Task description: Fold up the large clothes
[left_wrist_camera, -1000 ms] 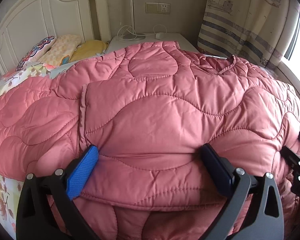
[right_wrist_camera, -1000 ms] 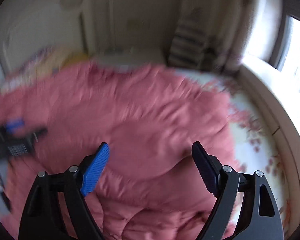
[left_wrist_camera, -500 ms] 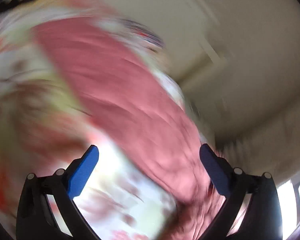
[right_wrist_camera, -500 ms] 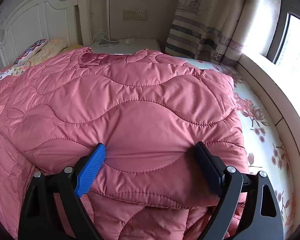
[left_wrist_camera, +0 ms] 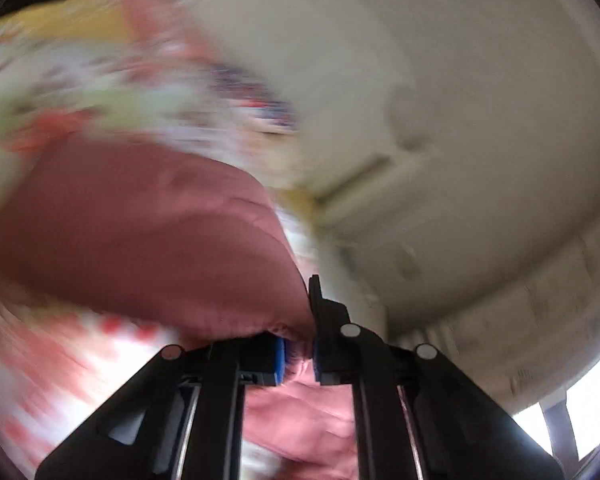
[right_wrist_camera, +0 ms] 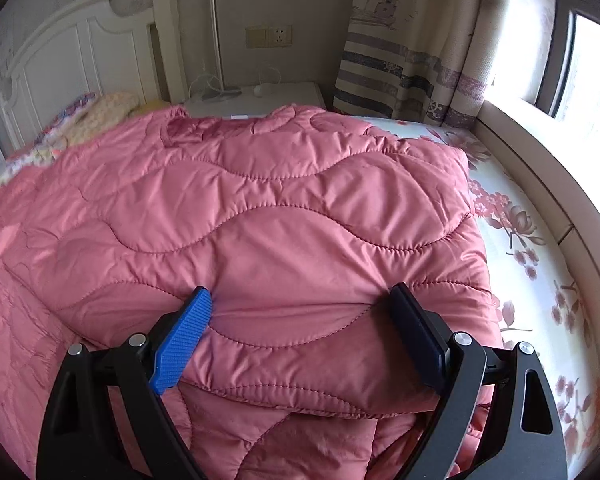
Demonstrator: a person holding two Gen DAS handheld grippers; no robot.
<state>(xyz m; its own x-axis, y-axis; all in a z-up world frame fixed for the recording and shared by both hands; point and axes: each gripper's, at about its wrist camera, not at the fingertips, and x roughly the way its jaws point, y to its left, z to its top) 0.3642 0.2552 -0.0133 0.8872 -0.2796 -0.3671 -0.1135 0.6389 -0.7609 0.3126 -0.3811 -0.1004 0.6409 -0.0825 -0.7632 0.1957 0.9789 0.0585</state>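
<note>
A large pink quilted coat [right_wrist_camera: 260, 232] lies spread on the bed, its lower part folded up over itself. My right gripper [right_wrist_camera: 300, 320] is open, its two fingers pressed down on the folded edge near me. In the blurred left wrist view, my left gripper [left_wrist_camera: 299, 354] is shut on a pinch of the coat's pink fabric [left_wrist_camera: 148, 240], which hangs away to the left. The left camera is tilted, so the wall and headboard fill its right side.
The floral bedsheet [right_wrist_camera: 532, 264] shows to the right of the coat. A white headboard [right_wrist_camera: 80, 56], pillows [right_wrist_camera: 96, 116] and a white nightstand [right_wrist_camera: 260, 96] are at the back. A striped curtain [right_wrist_camera: 412, 52] and window ledge [right_wrist_camera: 548, 184] run along the right.
My left gripper swung away to the coat's side, tilted over and closed on the fabric. My right gripper settled onto the folded edge and stayed open.
</note>
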